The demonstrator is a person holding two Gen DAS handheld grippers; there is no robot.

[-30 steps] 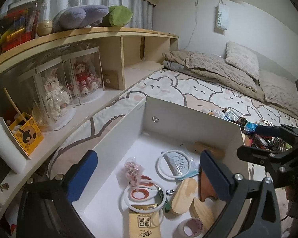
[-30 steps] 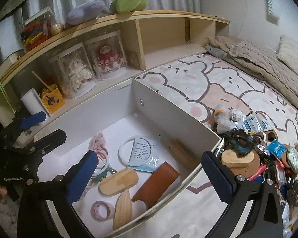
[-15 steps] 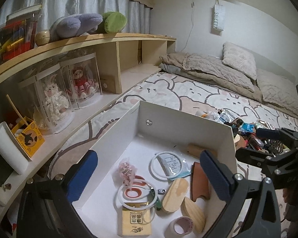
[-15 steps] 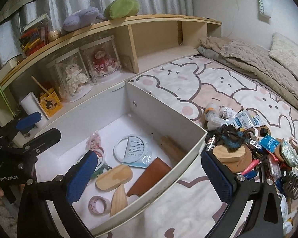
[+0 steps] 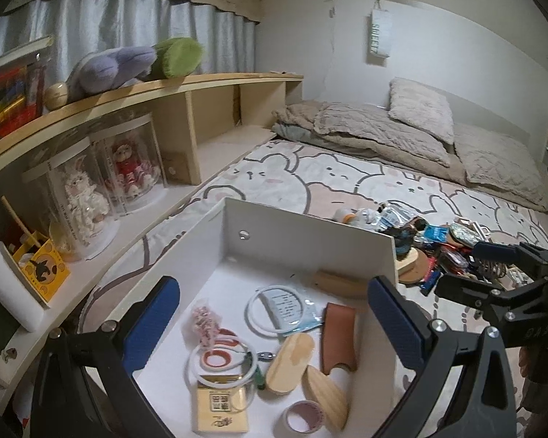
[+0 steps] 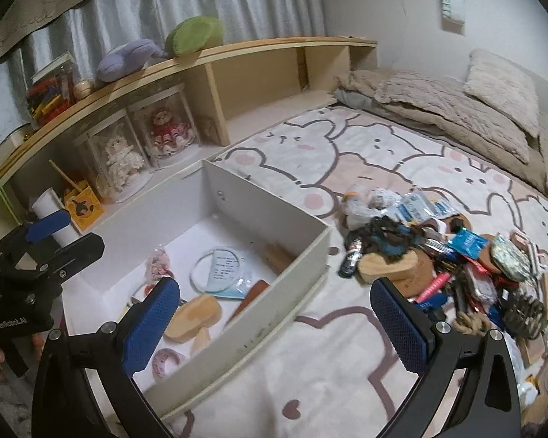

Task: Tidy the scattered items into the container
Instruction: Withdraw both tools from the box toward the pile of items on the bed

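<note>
A white open box (image 5: 303, 233) (image 6: 274, 226) lies on the bed and holds wooden pieces, a brown leather case (image 5: 339, 332), white rings, a tape roll (image 5: 305, 415) and a pink packet. My left gripper (image 5: 274, 325) hovers open over the box with nothing between its fingers. A heap of scattered items (image 6: 456, 259) (image 5: 438, 244) lies on the sheet to the right of the box. My right gripper (image 6: 276, 328) is open and empty above the box's near right wall, left of the heap.
A wooden shelf unit (image 5: 186, 109) (image 6: 237, 76) with dolls in clear cases and plush toys runs along the left. Pillows and a blanket (image 5: 402, 124) lie at the far end of the bed. Bare cartoon-print sheet (image 6: 328, 361) lies in front of the box.
Both grippers have pulled back and risen, so the box looks smaller and farther. The right gripper has shifted rightward, bringing more of the heap into view. Both stay open and empty.
</note>
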